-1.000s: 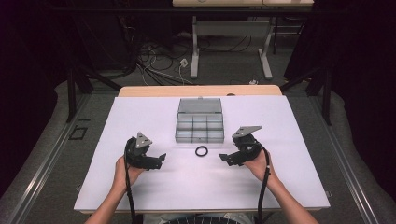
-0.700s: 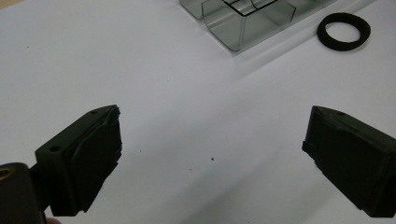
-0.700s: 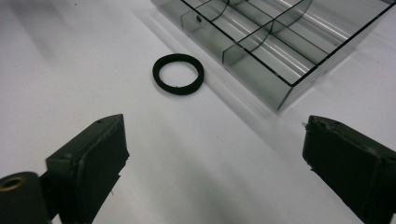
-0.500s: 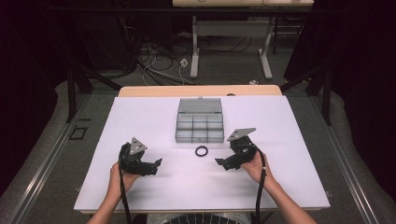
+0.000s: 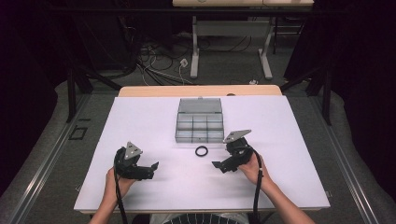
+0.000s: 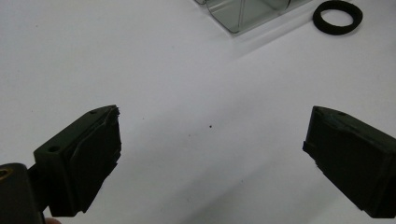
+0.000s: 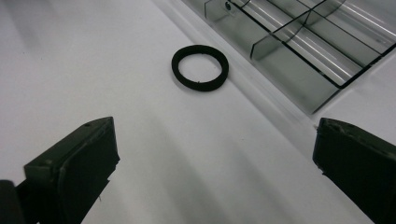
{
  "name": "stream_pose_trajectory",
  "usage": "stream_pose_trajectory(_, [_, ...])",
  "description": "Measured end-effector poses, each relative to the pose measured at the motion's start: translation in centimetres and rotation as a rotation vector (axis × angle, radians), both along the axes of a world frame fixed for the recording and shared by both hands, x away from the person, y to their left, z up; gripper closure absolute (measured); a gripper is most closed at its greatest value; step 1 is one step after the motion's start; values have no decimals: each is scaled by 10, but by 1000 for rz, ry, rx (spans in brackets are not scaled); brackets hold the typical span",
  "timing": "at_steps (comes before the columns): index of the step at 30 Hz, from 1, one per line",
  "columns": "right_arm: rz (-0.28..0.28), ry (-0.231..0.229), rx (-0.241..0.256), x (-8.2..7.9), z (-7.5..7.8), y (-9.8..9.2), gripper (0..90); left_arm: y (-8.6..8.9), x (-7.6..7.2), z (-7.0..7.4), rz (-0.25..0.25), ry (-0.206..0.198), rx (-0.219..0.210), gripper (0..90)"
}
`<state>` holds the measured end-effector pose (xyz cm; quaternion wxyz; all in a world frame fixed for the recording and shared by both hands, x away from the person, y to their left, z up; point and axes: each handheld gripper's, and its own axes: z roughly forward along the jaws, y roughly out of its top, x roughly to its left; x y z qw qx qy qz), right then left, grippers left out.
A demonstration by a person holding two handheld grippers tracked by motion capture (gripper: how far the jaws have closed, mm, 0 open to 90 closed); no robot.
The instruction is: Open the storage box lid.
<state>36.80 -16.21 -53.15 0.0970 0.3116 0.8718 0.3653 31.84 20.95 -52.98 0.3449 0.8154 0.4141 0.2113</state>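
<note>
Bare white counter (image 5: 154, 121) lies all around both tools, with wide free room to the outer side of each and toward the person's edge. The right hand-held gripper (image 5: 218, 164) hovers with its jaws spread wide, holding nothing and touching nothing; the black ring (image 7: 200, 67) lies flat just ahead of its jaws, a little to their left in the right gripper view, free on every side. Just beyond the ring stands the clear compartment box (image 7: 299, 42), lid open, near the ring but apart from it. The left hand-held gripper (image 5: 154, 165) is likewise wide open and empty, over bare counter, with the ring well ahead and off to its right.
</note>
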Motion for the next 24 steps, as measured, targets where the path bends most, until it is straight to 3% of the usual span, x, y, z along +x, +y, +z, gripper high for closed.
stream_pose_trajectory(6, [39, -6, -5, -1, 1, 6, 0, 1, -2, 0, 2, -2, -1, 39])
stream_pose_trajectory(24, [74, 4, -27, -1, -5, 23, 0, 2, 1, -3, -6, 0, 28, 38])
